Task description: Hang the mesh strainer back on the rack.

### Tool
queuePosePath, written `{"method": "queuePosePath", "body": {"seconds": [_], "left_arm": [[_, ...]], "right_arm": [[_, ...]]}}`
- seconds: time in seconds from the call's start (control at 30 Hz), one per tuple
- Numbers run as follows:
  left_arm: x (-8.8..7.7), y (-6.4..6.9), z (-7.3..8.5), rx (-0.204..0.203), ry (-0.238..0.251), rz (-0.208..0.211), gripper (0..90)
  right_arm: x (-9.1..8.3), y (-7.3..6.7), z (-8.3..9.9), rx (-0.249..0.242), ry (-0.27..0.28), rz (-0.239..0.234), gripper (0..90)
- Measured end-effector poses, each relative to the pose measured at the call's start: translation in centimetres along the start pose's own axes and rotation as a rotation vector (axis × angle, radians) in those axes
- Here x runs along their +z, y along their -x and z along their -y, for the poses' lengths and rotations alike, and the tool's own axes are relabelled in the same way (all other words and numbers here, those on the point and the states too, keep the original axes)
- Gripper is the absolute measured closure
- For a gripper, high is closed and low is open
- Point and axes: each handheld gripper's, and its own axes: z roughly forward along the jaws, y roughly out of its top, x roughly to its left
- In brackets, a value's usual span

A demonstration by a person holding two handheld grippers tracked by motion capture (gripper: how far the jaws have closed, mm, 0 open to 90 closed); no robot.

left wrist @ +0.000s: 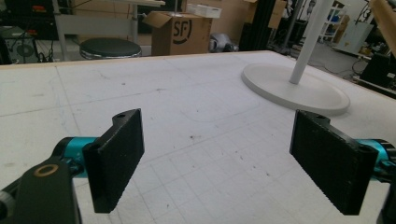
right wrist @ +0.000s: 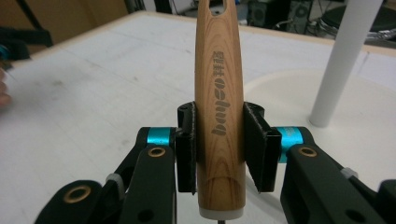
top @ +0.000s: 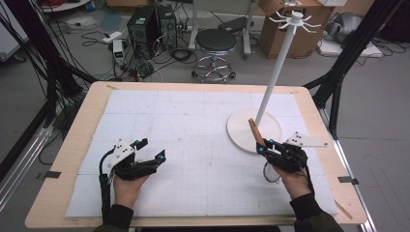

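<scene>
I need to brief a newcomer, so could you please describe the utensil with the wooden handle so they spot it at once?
Start at the white stand with its round base and tall pole on the table's right side. Just in front of that base, the right tongs clamp the wooden handle. It is the only wood-grained item, tapered, printed with dark lettering and slotted at its tip.

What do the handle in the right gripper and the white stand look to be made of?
Handle: wood, by its brown grain, smooth finish and printed lettering; a pale collar at its lower end could be plastic. Stand: round base and pole in even matte white, likely painted metal or plastic; the look leaves that open.
</scene>
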Motion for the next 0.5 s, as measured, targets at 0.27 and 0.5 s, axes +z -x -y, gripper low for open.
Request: {"method": "queuePosePath", "body": {"seconds": [0.27,0.5], "left_arm": [[0.0,0.0,0.0,0.001,0.001,-0.001,18.2],[0.0,0.0,0.0,0.003,0.002,-0.002,18.2]], "right_arm": [[-1.1,-0.1,-1.7,0.024,0.198,0.006,68.2],[-1.6,0.0,-2.9,0.035,0.299,0.007,68.1]]}}
